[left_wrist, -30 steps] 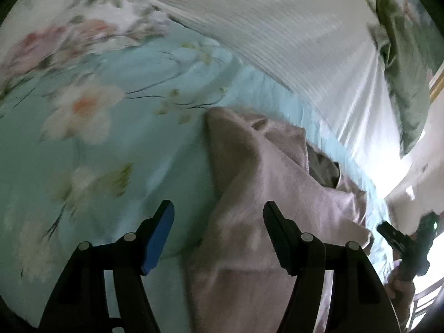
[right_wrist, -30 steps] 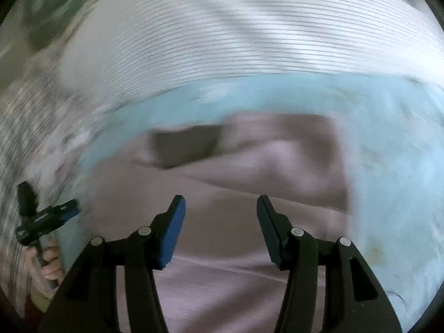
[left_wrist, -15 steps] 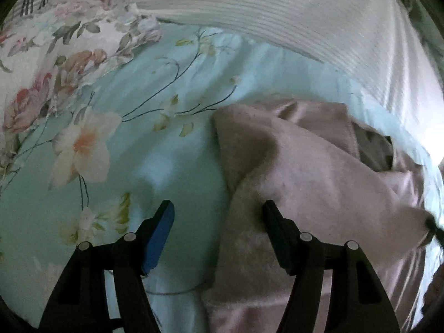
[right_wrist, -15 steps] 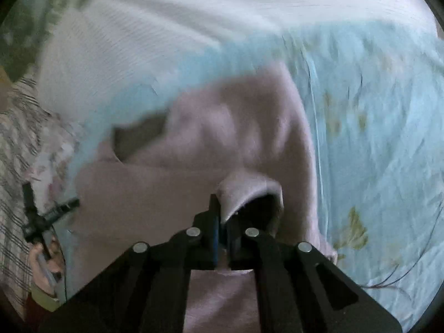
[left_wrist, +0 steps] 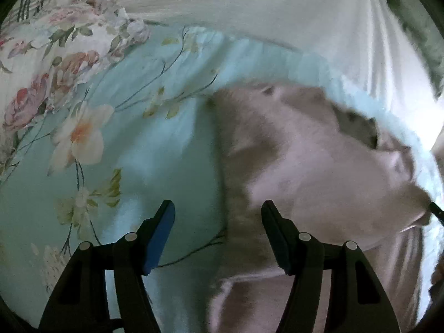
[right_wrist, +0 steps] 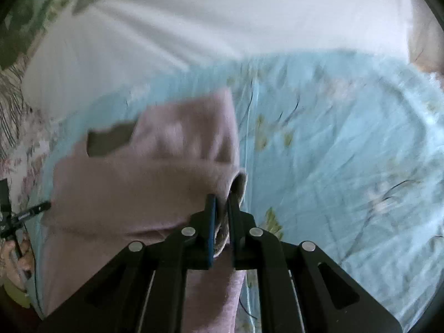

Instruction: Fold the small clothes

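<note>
A small dusty-pink fleece garment (left_wrist: 313, 172) lies on a light-blue floral bedsheet (left_wrist: 155, 149). Its dark inner lining shows at the neck opening (left_wrist: 358, 127). My left gripper (left_wrist: 217, 216) is open, hovering over the garment's left edge, one finger above the sheet and the other above the fabric. In the right wrist view my right gripper (right_wrist: 220, 202) is shut on the garment's (right_wrist: 155, 177) right edge, with a lifted fold bunched between the fingers. The right gripper's tip shows at the left view's far right (left_wrist: 435, 211).
A white ribbed cover (left_wrist: 277, 8) lies across the far side of the bed. A rose-print pillow (left_wrist: 55, 55) sits at the far left. A green floral cloth (right_wrist: 38, 14) is at the back. The left gripper and hand (right_wrist: 16, 222) show at the right view's left edge.
My right gripper went from open above the garment to shut on its right edge, and now pulls it up and across. My left gripper stayed open and shifted over the garment's left edge.
</note>
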`<state>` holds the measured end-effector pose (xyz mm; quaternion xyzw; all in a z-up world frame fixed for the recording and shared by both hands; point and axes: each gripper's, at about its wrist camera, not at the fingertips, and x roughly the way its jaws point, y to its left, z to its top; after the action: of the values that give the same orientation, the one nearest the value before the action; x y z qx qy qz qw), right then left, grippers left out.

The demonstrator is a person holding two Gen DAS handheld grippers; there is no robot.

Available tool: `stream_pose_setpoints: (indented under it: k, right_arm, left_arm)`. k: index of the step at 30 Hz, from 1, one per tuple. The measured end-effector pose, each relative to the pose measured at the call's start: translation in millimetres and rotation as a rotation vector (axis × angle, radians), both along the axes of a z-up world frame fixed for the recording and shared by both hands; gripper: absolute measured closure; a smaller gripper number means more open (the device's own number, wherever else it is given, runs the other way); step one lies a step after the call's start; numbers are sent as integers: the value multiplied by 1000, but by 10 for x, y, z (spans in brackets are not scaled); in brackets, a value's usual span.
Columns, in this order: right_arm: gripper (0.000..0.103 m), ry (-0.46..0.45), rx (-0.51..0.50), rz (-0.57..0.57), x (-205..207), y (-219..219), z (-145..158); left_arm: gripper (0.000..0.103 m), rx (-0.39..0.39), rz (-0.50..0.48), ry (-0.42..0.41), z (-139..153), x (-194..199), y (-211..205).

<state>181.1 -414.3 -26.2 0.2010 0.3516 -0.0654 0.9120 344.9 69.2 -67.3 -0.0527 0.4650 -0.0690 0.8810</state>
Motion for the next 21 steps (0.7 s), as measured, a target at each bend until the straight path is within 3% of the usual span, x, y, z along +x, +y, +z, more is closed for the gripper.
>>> stream_pose_setpoints:
  k: [2,5,9,12,16,18,19,20,21]
  right_arm:
    - [93,-85,-15,10,-59,96,191]
    - [93,-134,13,121,86,265,314]
    - [93,9,-7,254,514,499,62]
    - [93,189,-75,130,638,332,-312]
    - [91,104,66,38,193,-38,-239]
    - [75,66,66,47,-59,-87,-117]
    - [53,51,78,59,-175,-97,-76]
    - [41,28,97,77,-327,-103,-25]
    - [40,14,105,89,-453,-104,-13]
  left_arm:
    - [38,18,-12,-18,49,-38,-71]
    - [37,143,-12,21,-114,-34,-211]
    - [35,137,4,15,-244,-117,-182]
    - [34,148,4,13,-216,-165,-182]
    - [35,177,-20,-11,-77,-386,-194]
    - [36,162,-38,-26,17,-582,-188]
    - [36,152,-47,-33,47,-669,-180]
    - [36,137,-59,-39,85,-827,-165]
    - [36,128,-64,-40,100,-939,-151]
